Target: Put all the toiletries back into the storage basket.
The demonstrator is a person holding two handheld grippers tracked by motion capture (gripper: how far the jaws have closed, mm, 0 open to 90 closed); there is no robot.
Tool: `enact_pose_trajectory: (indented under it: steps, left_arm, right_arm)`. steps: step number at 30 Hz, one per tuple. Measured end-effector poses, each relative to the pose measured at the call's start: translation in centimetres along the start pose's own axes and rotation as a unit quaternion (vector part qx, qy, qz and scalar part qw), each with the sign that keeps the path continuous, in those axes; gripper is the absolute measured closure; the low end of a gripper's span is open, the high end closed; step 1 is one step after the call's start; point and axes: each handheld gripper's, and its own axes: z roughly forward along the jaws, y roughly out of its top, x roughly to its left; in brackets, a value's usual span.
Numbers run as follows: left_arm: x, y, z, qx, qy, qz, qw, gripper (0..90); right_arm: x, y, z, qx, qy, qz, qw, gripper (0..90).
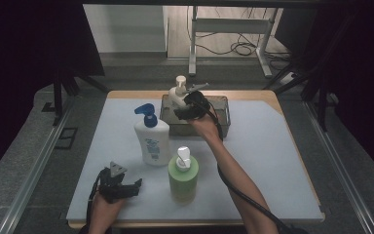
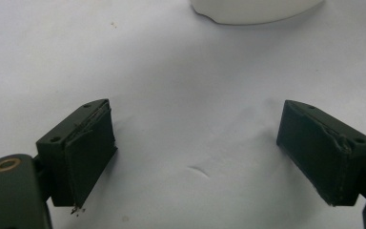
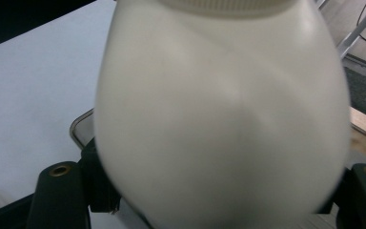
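1. The right claw (image 1: 185, 108) is reaching into the wire basket (image 1: 221, 117) at the back of the tabletop (image 1: 272, 161), with its jaws around the white pump bottle (image 3: 219, 124); whether the pads are pressing it cannot be told.
2. The left claw (image 2: 195, 157) is resting wide and empty on the tabletop near the front edge.
3. The blue-capped bottle (image 1: 151, 141) and the green bottle (image 1: 183, 178) are standing between the two hands.
4. Likely risks: the rounded white bottle is probably slippery and could tip against the basket rim if released off balance, and the forearm could knock the green bottle when pulling back.
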Motion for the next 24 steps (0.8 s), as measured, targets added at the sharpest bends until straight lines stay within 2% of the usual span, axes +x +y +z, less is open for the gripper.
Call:
enact_pose_trajectory:
  steps: [7, 14, 24]
  left_arm:
    - [0.0, 0.0, 0.0, -0.001, 0.0, 0.0, 1.0, 12.2]
    - [0.0, 0.0, 0.0, 0.0, 0.0, 0.0, 1.0, 12.2]
    - [0.0, 0.0, 0.0, -0.001, 0.0, 0.0, 1.0, 12.2]
  right_arm:
    - [-0.5, -1.0, -1.4, -0.011, 0.009, -0.001, 0.9999, 26.8]
    - [-1.2, -2.5, -2.7, -0.013, 0.019, 0.012, 0.9997, 28.1]
    - [-2.7, -4.4, -3.9, 0.001, 0.017, 0.033, 0.9993, 35.9]
